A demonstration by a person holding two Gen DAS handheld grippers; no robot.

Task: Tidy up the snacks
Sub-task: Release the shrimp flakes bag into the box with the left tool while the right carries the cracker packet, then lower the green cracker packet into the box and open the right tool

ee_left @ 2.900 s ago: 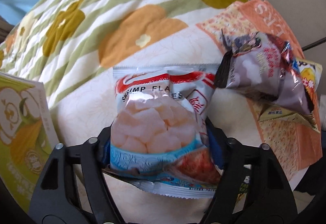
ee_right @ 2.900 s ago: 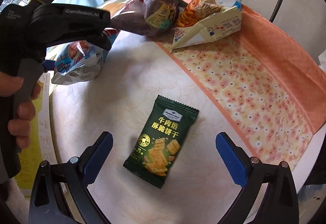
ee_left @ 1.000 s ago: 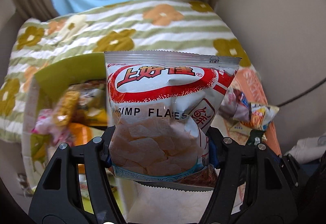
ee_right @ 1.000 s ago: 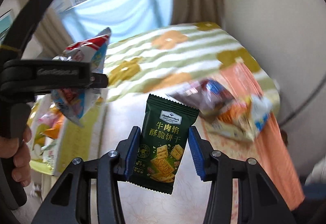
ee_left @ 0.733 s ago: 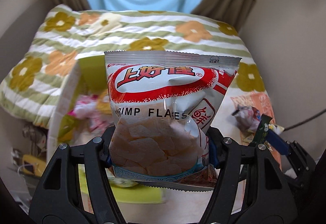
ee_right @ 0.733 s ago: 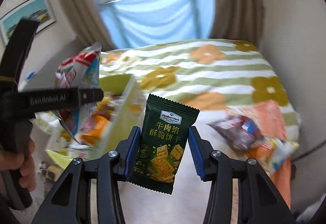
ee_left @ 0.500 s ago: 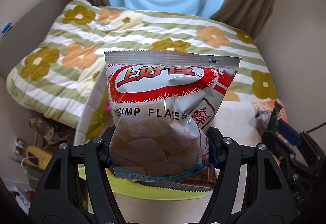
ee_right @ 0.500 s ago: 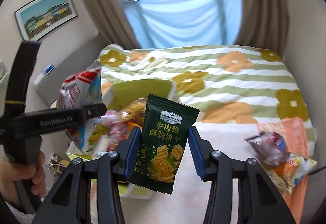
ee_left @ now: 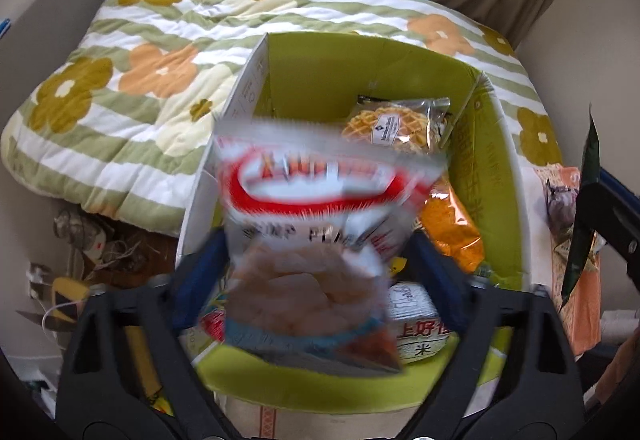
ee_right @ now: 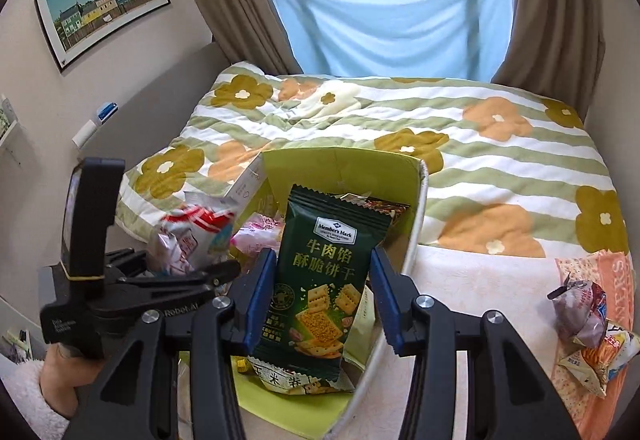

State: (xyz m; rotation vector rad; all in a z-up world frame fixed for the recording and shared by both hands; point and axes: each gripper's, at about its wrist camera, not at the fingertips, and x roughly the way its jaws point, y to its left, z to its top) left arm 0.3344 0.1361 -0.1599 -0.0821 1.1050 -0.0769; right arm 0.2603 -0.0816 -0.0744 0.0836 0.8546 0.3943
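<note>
My left gripper (ee_left: 320,272) stands open over the green-lined snack box (ee_left: 496,168). The red-and-white shrimp flakes bag (ee_left: 320,224) is blurred between its spread blue pads, apart from them, above the box. It also shows in the right wrist view (ee_right: 192,236), above the left gripper (ee_right: 176,280). My right gripper (ee_right: 322,298) is shut on the dark green cracker packet (ee_right: 324,288) and holds it upright over the box (ee_right: 416,224). The box holds several snacks, among them a waffle pack (ee_left: 394,126) and an orange bag (ee_left: 452,228).
The box stands on a table beside a bed with a striped flower quilt (ee_right: 480,148). A purple snack bag (ee_right: 580,308) and other packets (ee_right: 600,356) lie on an orange floral cloth (ee_right: 612,272) at the right. Clutter lies on the floor at the left (ee_left: 80,240).
My left gripper has opened and the shrimp flakes bag is slipping out, blurred, over the box. Both grippers moved from the table to above the box. The right still holds the cracker packet.
</note>
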